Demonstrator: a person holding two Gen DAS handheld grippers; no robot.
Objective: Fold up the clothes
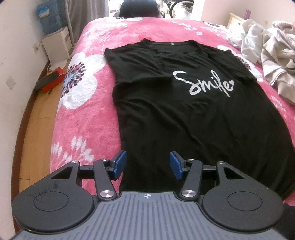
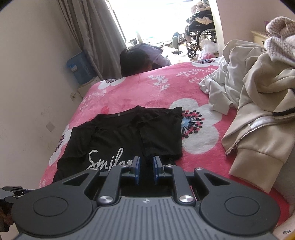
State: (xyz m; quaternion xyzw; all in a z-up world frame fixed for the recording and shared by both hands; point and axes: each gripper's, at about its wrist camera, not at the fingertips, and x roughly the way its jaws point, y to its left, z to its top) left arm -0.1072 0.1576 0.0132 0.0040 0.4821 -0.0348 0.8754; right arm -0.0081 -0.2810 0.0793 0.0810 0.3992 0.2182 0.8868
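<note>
One black T-shirt (image 1: 193, 114) is lying on one pink bed (image 1: 88, 118). One heap of pale clothes (image 2: 258, 103) is sitting beside it. Two grippers are showing, each bearing two blue fingers (image 1: 119, 164).

Pink floral blanket (image 1: 88, 118); wheelchair (image 2: 201, 37) by window; curtain (image 2: 92, 37); blue water jug (image 1: 48, 16); red box (image 1: 52, 81) on floor.

The left gripper (image 1: 147, 164) points steeply down, jaws about half apart with nothing clamped. The right gripper (image 2: 146, 169) tilts down, jaws narrowly parted, pads pressing on nothing.
</note>
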